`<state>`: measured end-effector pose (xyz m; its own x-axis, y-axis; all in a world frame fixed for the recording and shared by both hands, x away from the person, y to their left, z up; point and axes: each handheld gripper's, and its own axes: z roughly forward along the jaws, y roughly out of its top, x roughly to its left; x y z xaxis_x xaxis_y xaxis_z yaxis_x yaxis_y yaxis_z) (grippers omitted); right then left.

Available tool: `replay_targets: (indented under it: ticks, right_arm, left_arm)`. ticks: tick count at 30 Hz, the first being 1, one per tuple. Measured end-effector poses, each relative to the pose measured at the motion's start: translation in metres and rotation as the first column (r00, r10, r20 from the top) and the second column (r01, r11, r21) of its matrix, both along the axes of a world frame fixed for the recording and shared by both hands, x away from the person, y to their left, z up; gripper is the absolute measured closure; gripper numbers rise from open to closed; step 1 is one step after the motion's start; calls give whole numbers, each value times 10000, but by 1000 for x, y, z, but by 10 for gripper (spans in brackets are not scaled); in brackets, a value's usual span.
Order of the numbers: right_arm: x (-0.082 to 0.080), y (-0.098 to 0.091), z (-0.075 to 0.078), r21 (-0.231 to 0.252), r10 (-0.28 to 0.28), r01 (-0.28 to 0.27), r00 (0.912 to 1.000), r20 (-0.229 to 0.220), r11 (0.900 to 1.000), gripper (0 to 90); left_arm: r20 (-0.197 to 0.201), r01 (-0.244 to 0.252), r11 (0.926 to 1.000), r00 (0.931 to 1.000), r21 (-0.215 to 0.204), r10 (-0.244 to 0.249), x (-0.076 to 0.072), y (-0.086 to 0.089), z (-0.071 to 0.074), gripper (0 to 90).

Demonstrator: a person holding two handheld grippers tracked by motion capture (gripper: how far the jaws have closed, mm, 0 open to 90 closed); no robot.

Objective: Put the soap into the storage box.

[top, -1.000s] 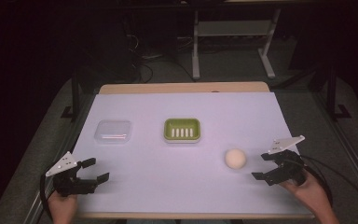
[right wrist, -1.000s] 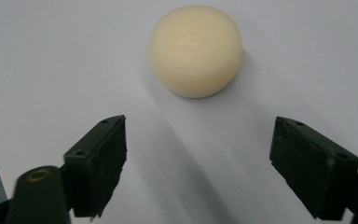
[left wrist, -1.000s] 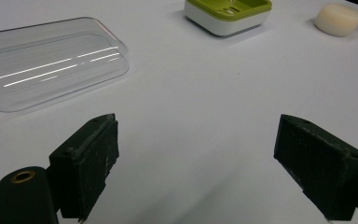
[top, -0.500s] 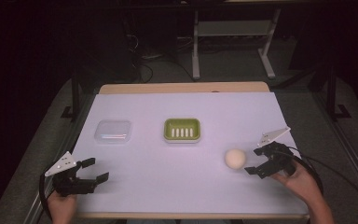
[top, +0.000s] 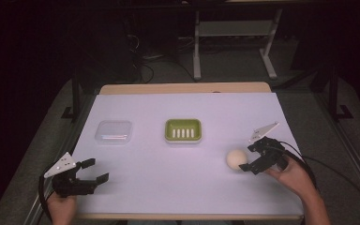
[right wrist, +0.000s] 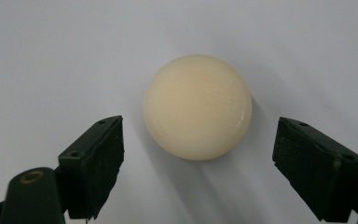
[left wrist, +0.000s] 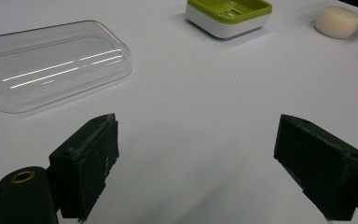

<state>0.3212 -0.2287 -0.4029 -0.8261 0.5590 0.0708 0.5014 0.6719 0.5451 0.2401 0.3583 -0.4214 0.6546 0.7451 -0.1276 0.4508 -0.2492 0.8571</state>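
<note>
Right tongs (top: 249,158) gape wide just short of the cream soap (top: 236,159), which lies ahead between the jaws, untouched. Left tongs (top: 96,170) rest wide open on the white surface (top: 168,183), the clear lid (top: 114,131) ahead of them.

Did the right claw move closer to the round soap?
Yes. In the high view, the right claw has slid left across the table toward the cream soap, which has stayed put. Its open jaws now sit right beside the soap, not yet gripping.
</note>
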Motion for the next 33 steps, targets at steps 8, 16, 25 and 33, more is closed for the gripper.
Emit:
replay_targets:
  ticks: [8,16,25,33]
  right_arm:
    - [5,9,-4,-272,62,-68,9998,-199,9996,158]
    - [10,19,-4,-603,260,-277,9992,-293,9978,157]
    - [18,28,-6,-868,375,-415,9982,-472,9954,157]
    - [23,32,-9,-998,314,-377,9974,-645,9943,157]
  left_arm:
    - [29,-41,10000,10000,-73,42,0,0,0,133]
    - [-18,-56,9999,10000,-110,56,0,-1,0,132]
    - [-29,-30,9999,10000,-122,29,0,-1,0,133]
    - [-43,-15,9999,10000,-110,14,0,-1,0,132]
